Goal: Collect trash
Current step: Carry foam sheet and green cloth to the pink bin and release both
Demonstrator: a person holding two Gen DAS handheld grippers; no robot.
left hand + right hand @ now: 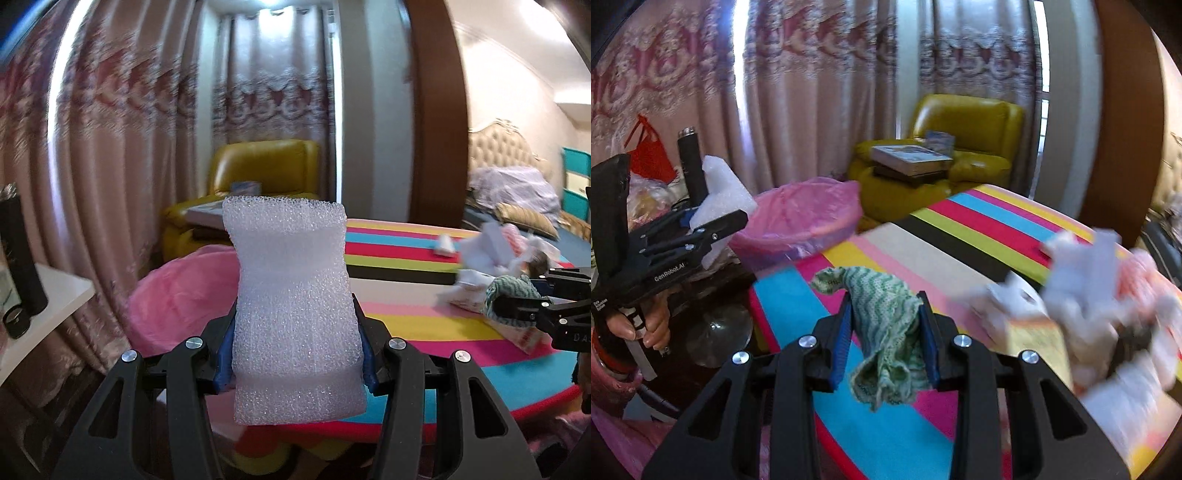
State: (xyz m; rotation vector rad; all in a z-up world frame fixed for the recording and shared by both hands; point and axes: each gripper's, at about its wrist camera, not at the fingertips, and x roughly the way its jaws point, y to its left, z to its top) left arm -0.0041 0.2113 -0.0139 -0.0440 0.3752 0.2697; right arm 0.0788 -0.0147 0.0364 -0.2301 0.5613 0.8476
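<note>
White foam sheet (295, 314) pinched in left tongs (297, 354), green knit rag (886, 332) in right tongs (888, 339) — both above table edge (783, 332)

A white foam sheet (295, 314) is showing a fine bubbled texture. A cloth (886, 332) is displaying green-and-white zigzag knit. The table cover (979, 236) is running in yellow, blue, pink, red, black and cream stripes. A pink bag (801, 218) is lining the bin; the armchair (964, 129) is glowing mustard yellow.

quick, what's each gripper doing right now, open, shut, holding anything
Left gripper: shut on the white foam piece.
Right gripper: shut on the green knitted cloth.
</note>
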